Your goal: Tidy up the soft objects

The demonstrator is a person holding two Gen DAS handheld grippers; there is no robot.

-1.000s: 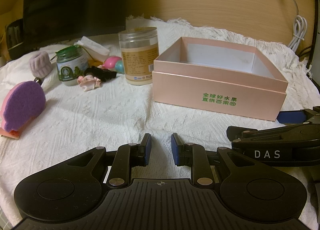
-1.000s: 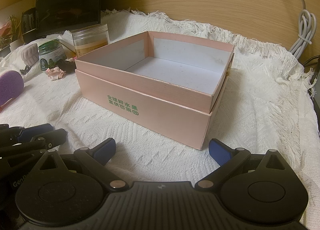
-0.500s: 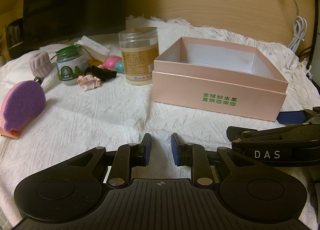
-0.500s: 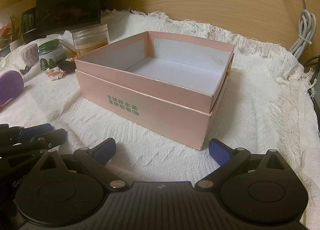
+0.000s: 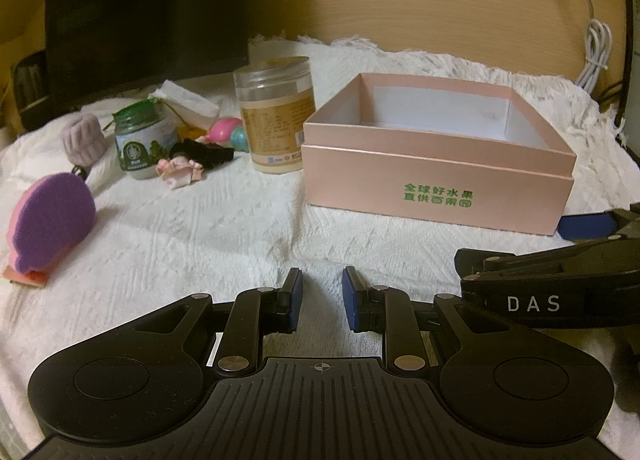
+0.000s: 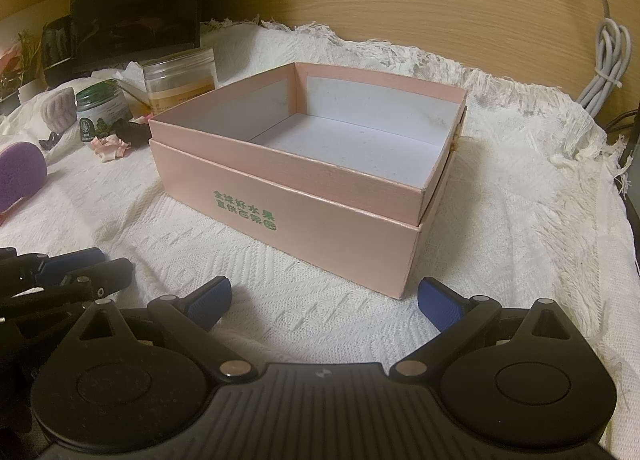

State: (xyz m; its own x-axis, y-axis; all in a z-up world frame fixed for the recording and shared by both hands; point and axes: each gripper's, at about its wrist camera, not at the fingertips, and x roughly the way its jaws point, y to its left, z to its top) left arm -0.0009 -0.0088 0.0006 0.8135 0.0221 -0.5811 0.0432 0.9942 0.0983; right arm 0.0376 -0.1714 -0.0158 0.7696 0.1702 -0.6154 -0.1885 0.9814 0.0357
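Observation:
An empty pink box with green lettering stands on a white cloth; it also shows in the right wrist view. Soft things lie at the left: a purple and pink sponge, a mauve knitted scrunchie, a black hair tie, a pale pink fabric bow and a pink and blue toy. My left gripper is nearly shut and empty, low over the cloth in front of the box. My right gripper is wide open and empty, just before the box's near corner.
A tall clear jar and a small green-lidded jar stand left of the box. Crumpled tissue lies behind them. A dark monitor and a wooden wall stand at the back. A white cable hangs at right.

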